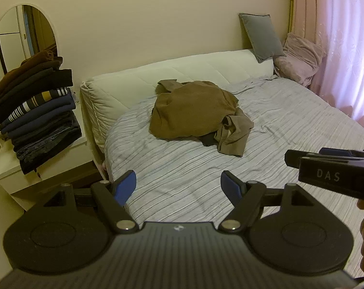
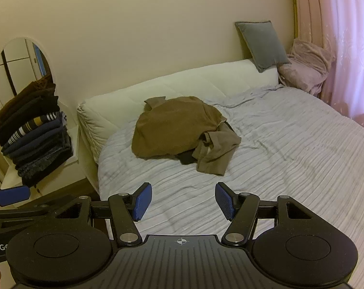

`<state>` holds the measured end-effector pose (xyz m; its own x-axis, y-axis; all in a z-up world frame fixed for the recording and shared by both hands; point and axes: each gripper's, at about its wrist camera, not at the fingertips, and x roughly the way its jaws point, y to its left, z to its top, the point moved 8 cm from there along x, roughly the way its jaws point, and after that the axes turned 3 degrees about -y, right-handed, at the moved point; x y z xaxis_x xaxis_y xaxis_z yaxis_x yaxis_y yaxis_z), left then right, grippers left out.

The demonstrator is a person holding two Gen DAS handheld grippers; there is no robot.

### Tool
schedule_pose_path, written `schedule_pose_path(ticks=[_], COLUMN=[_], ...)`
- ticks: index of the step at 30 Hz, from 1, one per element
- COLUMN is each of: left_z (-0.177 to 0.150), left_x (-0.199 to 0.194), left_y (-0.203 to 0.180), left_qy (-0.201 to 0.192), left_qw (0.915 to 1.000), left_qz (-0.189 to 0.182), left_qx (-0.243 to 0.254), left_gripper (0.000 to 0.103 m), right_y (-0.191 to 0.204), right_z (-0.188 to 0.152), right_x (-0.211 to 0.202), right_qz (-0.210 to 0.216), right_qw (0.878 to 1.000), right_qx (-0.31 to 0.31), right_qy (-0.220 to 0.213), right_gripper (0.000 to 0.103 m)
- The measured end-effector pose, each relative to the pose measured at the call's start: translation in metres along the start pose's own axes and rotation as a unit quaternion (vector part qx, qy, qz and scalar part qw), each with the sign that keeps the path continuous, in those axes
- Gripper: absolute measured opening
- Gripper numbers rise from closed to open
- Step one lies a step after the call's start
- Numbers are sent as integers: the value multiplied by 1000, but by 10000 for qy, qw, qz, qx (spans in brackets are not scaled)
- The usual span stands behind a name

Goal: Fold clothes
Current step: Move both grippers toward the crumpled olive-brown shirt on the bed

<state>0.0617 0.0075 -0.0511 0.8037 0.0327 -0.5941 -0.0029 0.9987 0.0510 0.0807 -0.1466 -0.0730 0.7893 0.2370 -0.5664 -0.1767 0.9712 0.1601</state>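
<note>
A crumpled heap of brown clothes lies on the striped bed sheet near the headboard; a dark garment peeks out beneath it. The heap also shows in the right wrist view. My left gripper is open and empty, held above the bed's near part, well short of the heap. My right gripper is open and empty, beside the left one and equally short of the heap. A stack of folded dark clothes stands on the white side table at the left.
A padded white headboard runs behind the bed. A grey cushion and a pink blanket lie at the far right corner. Pink curtains hang on the right. An oval mirror stands behind the stack.
</note>
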Motion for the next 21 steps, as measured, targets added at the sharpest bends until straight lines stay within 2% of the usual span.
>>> schedule_pose_path(ticks=[6,21], left_z=[-1,-6], left_x=[1,2], left_y=[10,26], left_qy=[-4,167], left_qw=[10000,9998], left_qz=[-13,106], left_qx=[13,-45], left_gripper=[75,75], right_y=[0,14], right_z=[-7,2], right_x=[2,4], right_qz=[-23,-4], right_qw=[10000,10000], right_qx=[-14,10], right_qy=[-4,88], right_gripper=[62,62])
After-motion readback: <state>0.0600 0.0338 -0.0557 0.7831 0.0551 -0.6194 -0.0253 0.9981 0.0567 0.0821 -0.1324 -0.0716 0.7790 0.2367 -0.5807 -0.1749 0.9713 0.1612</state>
